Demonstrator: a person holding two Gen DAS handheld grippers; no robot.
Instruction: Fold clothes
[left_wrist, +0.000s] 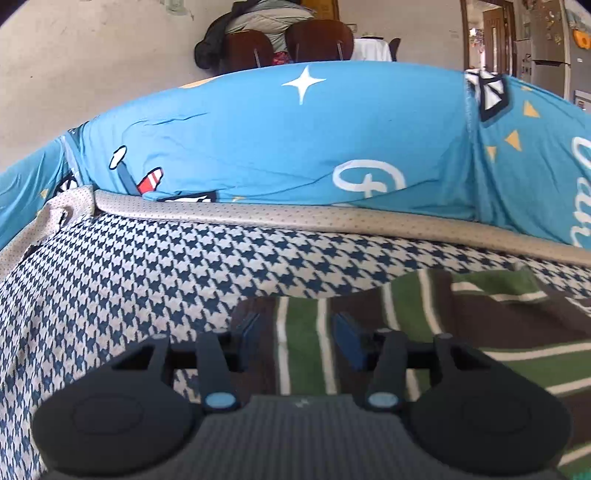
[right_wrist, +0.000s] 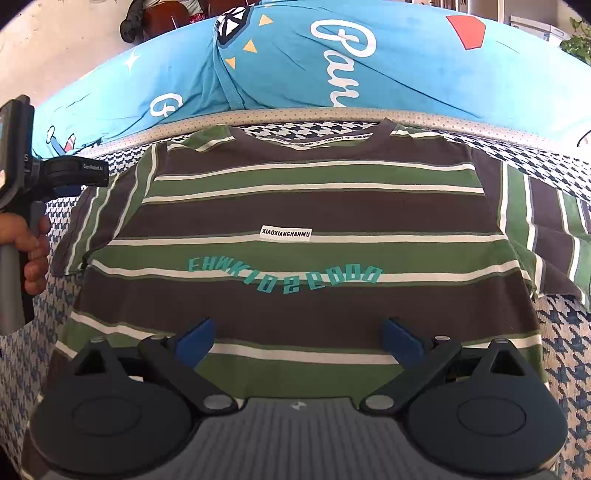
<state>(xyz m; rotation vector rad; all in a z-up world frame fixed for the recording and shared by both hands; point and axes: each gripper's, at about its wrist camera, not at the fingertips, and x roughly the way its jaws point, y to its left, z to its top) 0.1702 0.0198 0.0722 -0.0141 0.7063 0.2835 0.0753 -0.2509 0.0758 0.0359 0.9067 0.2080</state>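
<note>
— Against the blue cartoon quilt (right_wrist: 288, 77), what's lying there?

— A striped T-shirt (right_wrist: 295, 214), brown and green with thin white lines, spread front-up on the houndstooth bed cover (right_wrist: 565, 354). Its collar (right_wrist: 310, 142) points toward the quilt and nearly touches the beige piping (right_wrist: 258, 116) that runs along the quilt's foot; the hem points away from the quilt.

— So its long axis?

— Collar to hem runs straight out from the quilt. The sleeves stick out sideways, parallel to the quilt's edge. A white label (right_wrist: 286, 232) and teal lettering (right_wrist: 284, 277) sit mid-chest.

— And the right tongs (right_wrist: 297, 341)?

— At the hem end, farthest from the quilt, spread wide with nothing between the blue pads (right_wrist: 195, 341), only striped cloth showing in the gap. Whether they touch the cloth I can't tell.

— The left tongs (left_wrist: 295, 338)?

— Near the sleeve (left_wrist: 306, 347) on the shirt's left side, aimed toward the quilt. They're parted too, more narrowly, and the sleeve's stripes show between the pads (left_wrist: 349, 339); they aren't pinching it. From the right camera you see that tool (right_wrist: 55, 173) side-on beside the sleeve (right_wrist: 107, 218), a hand (right_wrist: 35, 254) wrapped round its grip.
</note>
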